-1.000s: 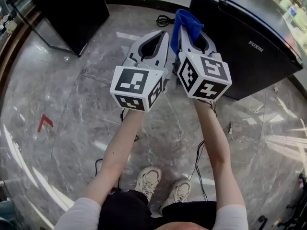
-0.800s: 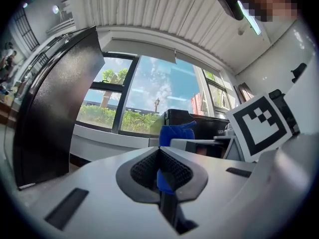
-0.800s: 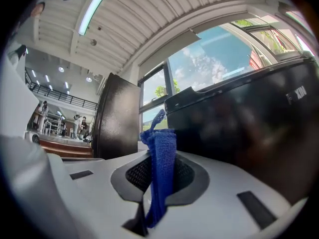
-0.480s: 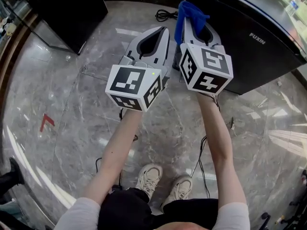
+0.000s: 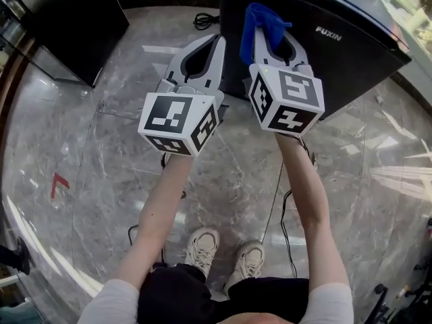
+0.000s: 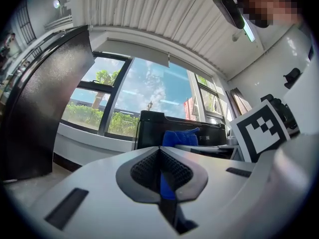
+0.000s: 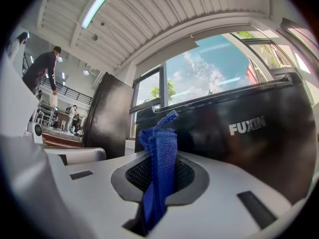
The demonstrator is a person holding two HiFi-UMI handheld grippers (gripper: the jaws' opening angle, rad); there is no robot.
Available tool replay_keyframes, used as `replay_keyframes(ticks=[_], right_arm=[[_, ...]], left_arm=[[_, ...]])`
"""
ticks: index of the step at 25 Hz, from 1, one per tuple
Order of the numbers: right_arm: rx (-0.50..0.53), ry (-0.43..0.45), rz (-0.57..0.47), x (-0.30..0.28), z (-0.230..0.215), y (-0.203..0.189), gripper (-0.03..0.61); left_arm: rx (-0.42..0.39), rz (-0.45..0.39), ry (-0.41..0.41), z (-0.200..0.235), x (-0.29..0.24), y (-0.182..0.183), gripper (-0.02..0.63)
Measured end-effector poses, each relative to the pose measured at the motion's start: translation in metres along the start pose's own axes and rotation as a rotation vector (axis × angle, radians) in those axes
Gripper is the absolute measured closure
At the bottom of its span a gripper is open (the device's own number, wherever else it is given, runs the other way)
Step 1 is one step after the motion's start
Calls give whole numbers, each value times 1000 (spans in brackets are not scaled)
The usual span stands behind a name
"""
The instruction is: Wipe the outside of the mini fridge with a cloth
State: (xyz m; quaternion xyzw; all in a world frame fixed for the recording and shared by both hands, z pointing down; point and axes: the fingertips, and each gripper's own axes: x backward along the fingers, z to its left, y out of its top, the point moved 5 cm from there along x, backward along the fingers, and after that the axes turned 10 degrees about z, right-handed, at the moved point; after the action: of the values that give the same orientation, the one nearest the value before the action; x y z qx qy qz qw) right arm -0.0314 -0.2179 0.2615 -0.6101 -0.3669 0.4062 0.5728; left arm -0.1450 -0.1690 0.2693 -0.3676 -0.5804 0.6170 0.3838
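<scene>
Your right tongs point(image 5: 268, 36): clamped on blue cloth point(image 5: 259, 19), near front of black mini fridge point(image 5: 351, 59). Your left tongs point(image 5: 218, 42): jaws together, nothing between, beside right tongs.

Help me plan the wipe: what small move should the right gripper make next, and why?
Probably ease the right gripper forward until the blue cloth presses on the mini fridge. Its jaws are shut on the cloth, whose folded end sticks out past them. The fridge's black front stands right ahead, seemingly not yet touched.
</scene>
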Motion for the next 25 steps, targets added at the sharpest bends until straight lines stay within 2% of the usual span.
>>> replay_keyframes(ticks=[11, 17, 25], right_arm=[[13, -80, 0, 45, -66, -7, 517], [-22, -130, 1, 69, -103, -11, 516], [-35, -248, -10, 105, -158, -14, 517]], left_arm=[[-9, 4, -75, -50, -21, -4, 609], [-12, 11, -104, -73, -33, -9, 609], [-10, 11, -141, -102, -48, -15, 609]])
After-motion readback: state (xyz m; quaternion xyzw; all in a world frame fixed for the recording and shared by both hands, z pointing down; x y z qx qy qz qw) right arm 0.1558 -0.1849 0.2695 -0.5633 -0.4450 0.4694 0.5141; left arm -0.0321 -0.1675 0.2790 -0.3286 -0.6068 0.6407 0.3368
